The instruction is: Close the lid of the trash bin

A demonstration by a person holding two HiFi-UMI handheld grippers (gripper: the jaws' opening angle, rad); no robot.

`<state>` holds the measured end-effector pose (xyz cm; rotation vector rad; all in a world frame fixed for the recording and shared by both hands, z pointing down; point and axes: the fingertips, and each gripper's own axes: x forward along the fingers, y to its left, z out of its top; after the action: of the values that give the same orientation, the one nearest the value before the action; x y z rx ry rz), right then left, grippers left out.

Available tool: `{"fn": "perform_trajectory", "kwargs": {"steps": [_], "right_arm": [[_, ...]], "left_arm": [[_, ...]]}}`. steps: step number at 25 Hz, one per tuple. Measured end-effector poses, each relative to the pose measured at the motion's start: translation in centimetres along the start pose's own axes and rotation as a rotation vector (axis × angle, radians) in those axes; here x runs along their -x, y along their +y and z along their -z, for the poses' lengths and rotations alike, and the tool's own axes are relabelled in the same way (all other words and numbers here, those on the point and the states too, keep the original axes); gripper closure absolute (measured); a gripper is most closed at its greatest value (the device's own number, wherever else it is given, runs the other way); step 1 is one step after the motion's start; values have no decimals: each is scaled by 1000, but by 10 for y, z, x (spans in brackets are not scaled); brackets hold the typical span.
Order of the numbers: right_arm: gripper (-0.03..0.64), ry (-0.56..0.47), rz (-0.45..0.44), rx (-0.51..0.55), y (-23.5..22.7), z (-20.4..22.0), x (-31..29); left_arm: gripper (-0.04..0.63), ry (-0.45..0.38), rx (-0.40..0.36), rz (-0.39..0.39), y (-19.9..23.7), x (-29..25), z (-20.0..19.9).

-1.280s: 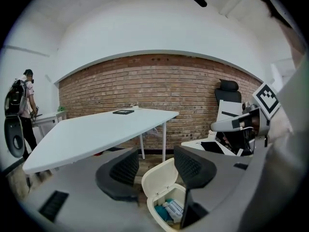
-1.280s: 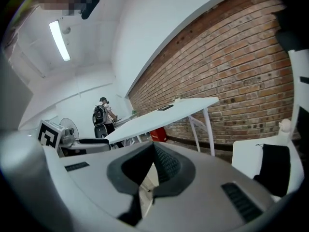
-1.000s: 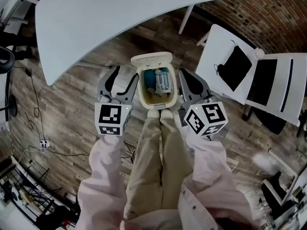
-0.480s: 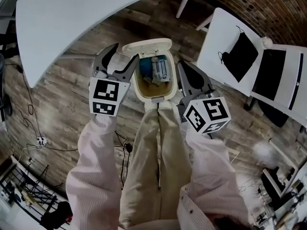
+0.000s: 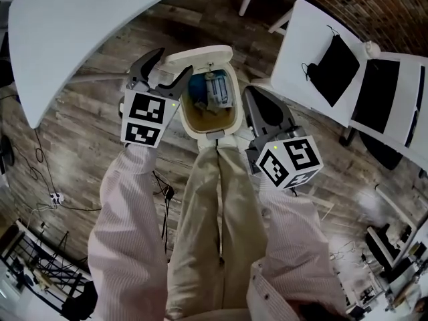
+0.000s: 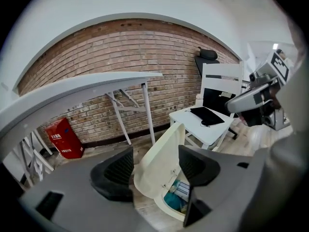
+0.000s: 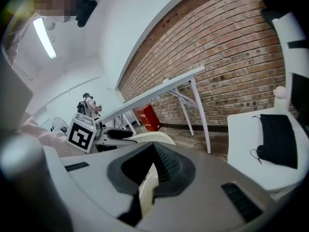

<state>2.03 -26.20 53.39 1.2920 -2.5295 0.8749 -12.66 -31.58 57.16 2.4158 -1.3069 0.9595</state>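
Observation:
The cream trash bin (image 5: pixel 208 120) stands on the wood floor at the person's feet, with blue and white rubbish inside. Its lid (image 5: pixel 198 56) is raised at the far side. My left gripper (image 5: pixel 172 63) hovers at the lid's left edge. Its jaws have just been opening and stand wide. In the left gripper view the lid (image 6: pixel 159 161) shows in the gap of the left gripper (image 6: pixel 154 170), with neither pad touching it. My right gripper (image 5: pixel 253 95) hangs beside the bin's right wall. In the right gripper view the right gripper (image 7: pixel 153 169) is shut with nothing in it.
The person's legs (image 5: pixel 215 206) stand right against the bin's near side. A large white table (image 5: pixel 80 25) spans the far left. A white chair (image 5: pixel 304 39) holding a black pouch (image 5: pixel 329 67) is at the right. A red box (image 6: pixel 63 137) leans on the brick wall. Cables (image 5: pixel 57 196) trail on the floor.
The left gripper has come forward from beside the bin to the lid's left edge, its jaws spread wider. The right gripper has stayed by the bin's right side.

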Motion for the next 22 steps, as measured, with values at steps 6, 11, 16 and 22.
{"fn": "perform_trajectory", "kwargs": {"steps": [6,11,16,22], "right_arm": [[614,4,4,-9,-4,5,0],[614,5,3,-18,-3,6,0],[614,3,2,-13,0,8,2],[614,3,0,-12,4,12,11]], "left_arm": [[314,26,-36,22,-5,-10,4],[314,19,-26,22,-8,-10,5],[314,12,-12,28,-13,-6,7],[316,10,-9,32,-25,2,12]]}}
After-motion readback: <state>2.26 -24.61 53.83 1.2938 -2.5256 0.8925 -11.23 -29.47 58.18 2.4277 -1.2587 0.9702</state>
